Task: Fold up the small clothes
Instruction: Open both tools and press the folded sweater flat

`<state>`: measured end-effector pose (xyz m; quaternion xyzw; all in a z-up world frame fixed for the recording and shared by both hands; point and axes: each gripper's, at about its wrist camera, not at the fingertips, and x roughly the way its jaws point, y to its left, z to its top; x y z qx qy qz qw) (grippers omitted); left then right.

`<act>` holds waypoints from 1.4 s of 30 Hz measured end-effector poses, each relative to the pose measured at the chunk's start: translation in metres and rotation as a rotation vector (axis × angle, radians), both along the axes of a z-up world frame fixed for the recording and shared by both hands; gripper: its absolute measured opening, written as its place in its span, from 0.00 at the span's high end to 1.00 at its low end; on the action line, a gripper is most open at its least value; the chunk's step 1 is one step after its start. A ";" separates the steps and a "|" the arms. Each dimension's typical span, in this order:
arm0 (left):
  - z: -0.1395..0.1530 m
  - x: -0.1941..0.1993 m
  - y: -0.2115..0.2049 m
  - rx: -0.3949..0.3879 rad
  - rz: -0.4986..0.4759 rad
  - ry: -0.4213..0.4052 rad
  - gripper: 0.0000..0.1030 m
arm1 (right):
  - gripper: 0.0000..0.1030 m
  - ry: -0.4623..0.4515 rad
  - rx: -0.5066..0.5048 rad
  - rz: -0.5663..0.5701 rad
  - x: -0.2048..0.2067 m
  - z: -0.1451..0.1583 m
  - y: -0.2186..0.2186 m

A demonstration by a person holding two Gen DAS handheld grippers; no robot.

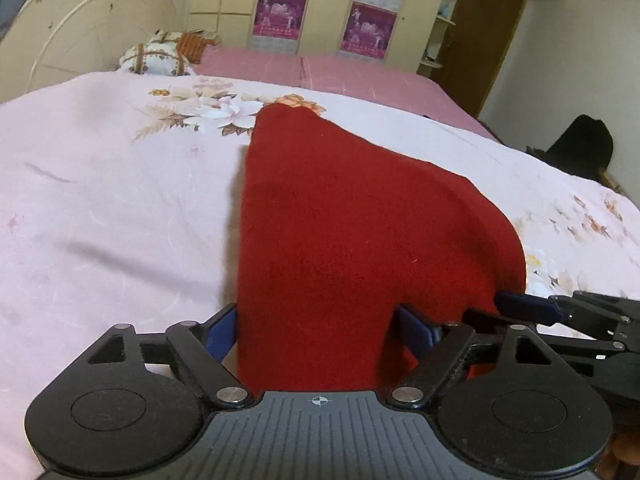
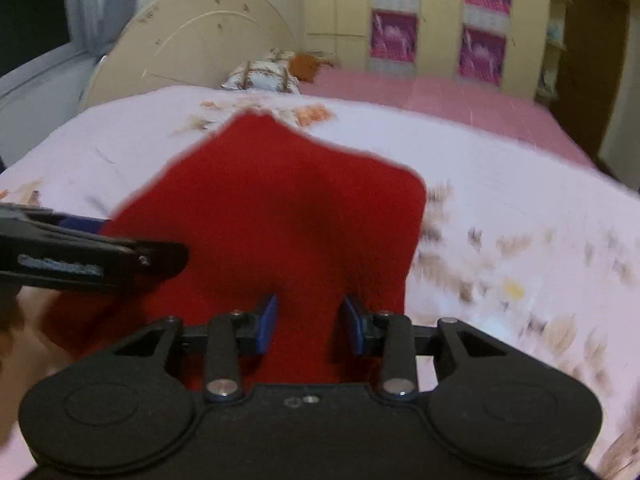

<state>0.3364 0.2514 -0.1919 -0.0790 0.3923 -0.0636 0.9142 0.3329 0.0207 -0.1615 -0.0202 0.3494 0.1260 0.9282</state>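
Note:
A small dark red knitted garment (image 1: 340,232) lies on the pink floral bedspread (image 1: 120,200), its near edge raised off the bed. My left gripper (image 1: 318,328) has its blue pads on either side of the near edge, with cloth filling the wide gap between them. My right gripper (image 2: 310,322) holds the same near edge of the garment (image 2: 280,216) between its blue pads, which stand narrower. The right gripper shows at the right of the left wrist view (image 1: 560,312). The left gripper shows at the left of the right wrist view (image 2: 80,256).
A cream round headboard (image 1: 80,36) stands at the back left with a patterned pillow (image 1: 156,56) below it. A pink sheet (image 1: 320,68) covers the far part of the bed. A cupboard with purple posters (image 1: 320,4) and a brown door (image 1: 488,36) stand behind. A dark object (image 1: 580,148) lies at the right.

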 end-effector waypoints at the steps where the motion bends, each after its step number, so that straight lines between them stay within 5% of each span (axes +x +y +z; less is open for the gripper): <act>1: 0.000 -0.001 -0.002 0.011 -0.004 -0.004 0.19 | 0.64 0.004 0.006 -0.008 0.000 0.001 0.000; 7: 0.013 -0.007 -0.001 0.004 -0.003 0.021 0.18 | 0.59 0.017 0.066 -0.040 -0.012 0.023 -0.002; 11: 0.023 -0.023 -0.005 0.031 0.007 -0.003 0.00 | 0.50 -0.038 0.065 -0.029 -0.027 0.036 0.001; 15: 0.015 -0.033 -0.020 0.084 -0.017 0.011 0.00 | 0.49 0.040 -0.032 -0.029 -0.024 0.012 0.005; 23: 0.024 -0.047 -0.026 0.063 0.045 0.036 0.00 | 0.39 0.016 0.045 -0.020 -0.038 0.022 -0.013; 30: 0.019 -0.048 -0.039 0.117 0.164 0.162 0.00 | 0.34 0.040 0.066 -0.028 -0.041 0.019 -0.021; 40: -0.003 -0.058 -0.020 0.013 0.127 0.138 0.00 | 0.39 0.066 0.021 -0.022 -0.036 -0.008 -0.020; 42: -0.003 -0.062 -0.012 -0.047 0.144 0.108 0.00 | 0.54 0.072 0.056 -0.007 -0.036 -0.008 -0.023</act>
